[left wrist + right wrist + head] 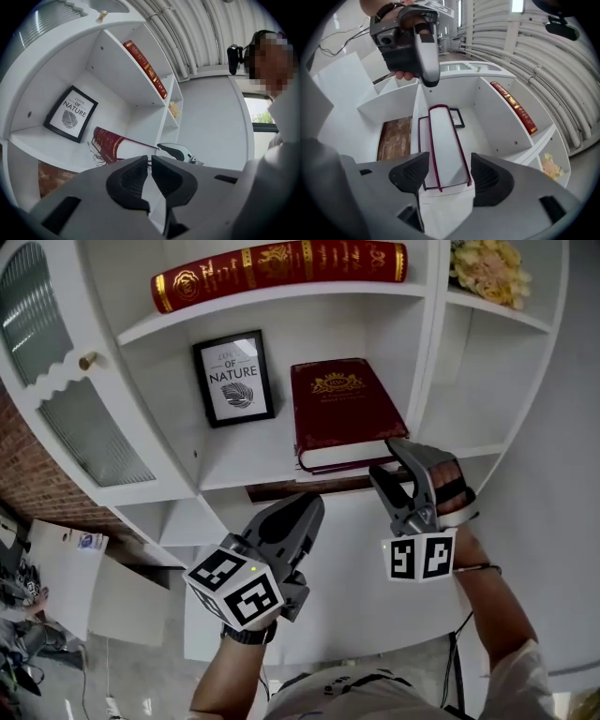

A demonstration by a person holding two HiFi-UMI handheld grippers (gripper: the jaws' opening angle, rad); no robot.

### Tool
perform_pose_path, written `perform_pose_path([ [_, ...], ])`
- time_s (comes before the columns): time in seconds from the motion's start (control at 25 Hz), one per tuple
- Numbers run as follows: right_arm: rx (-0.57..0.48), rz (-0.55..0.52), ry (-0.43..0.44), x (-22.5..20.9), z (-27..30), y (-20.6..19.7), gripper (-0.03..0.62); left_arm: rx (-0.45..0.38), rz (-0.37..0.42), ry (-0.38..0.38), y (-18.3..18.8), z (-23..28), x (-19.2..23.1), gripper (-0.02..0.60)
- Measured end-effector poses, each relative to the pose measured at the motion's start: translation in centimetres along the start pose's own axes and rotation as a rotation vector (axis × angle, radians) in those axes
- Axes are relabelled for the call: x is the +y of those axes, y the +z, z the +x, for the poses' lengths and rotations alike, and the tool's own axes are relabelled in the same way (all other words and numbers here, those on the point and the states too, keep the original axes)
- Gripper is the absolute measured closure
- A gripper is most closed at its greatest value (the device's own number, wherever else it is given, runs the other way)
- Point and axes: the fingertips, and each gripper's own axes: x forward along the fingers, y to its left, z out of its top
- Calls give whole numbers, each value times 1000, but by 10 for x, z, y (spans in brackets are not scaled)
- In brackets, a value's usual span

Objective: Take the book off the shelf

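Head view: 2 dark red books. The book [345, 412] lies flat on the mid shelf [248, 454], front edge at the lip. The 2nd book [281, 268] lies on the shelf above, spine out. 1 framed print [234, 379] stands left of the book, 1 bunch of flowers [487, 268] top right. 2 grippers: left gripper [312, 509] is below the shelf. Right gripper [392, 465] is at the book's near right corner.

Left gripper view: jaws closed w/ nothing btwn them. Book [117, 145] lies ahead, right gripper [180, 152] beside it.

Right gripper view: jaws apart, book's page edge [445, 154] btwn them, pads not pressing it. Left gripper [417, 42] hangs above.
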Motion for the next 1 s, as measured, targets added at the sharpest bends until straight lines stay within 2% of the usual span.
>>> perform_pose_path([
  [0.12, -11, -55, 7, 1, 8, -2, 320, -16, -60, -19, 4, 4, 1, 555],
  [0.32, -7, -104, 22, 4, 19, -5, 319, -39, -170, -53, 4, 5, 8, 494],
  [0.64, -5, -137, -13, 1, 11, -1, 350, -118, -422, -126, 8, -1, 25, 390],
  [0.8, -8, -144, -32, 2, -1, 3, 353, -157, -615, -160, 7, -1, 31, 335],
  [1.0, -15, -153, -45, 4, -15, 7, 355, -181, -754, -188, 11, 4, 35, 298],
])
